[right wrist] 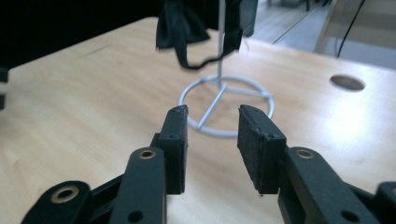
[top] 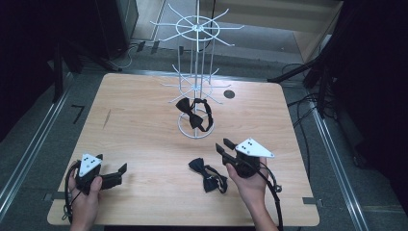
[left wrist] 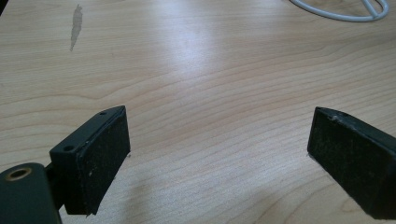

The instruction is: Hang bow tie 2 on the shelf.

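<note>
One black bow tie [top: 208,175] lies flat on the worktop [top: 144,144], near its near edge and just left of the right gripper [top: 222,146]. A second bow tie [top: 194,113] already hangs from a lower arm of the white wire rack [top: 196,77], which stands at the middle of the worktop towards the far side. The step in hand looks like picking up the loose tie to hang it beside the other.

The right gripper sits above the surface with its fingers [right wrist: 177,135] set narrow, a small gap between the pads, nothing held; in the right gripper view they point towards the rack's ring base [right wrist: 226,105] rather than at the tie. The left gripper [top: 120,171] rests low at the near left, well apart from the tie, its fingers [left wrist: 100,158] spread wide over bare wood.

To do this well, the right gripper probably needs to turn back and down towards the tie and open somewhat wider before closing. The thin strap loop is likely the better place to pinch than the bulky knot, since the loop is what must slide over a wire arm. A grip at one end of the loop would leave the rest hanging free and open. The fabric is soft and lies flat, so the fingers should come in low, nearly touching the worktop, or the pads may slip over it. The left gripper could steady the tie's bow if it drags.
</note>
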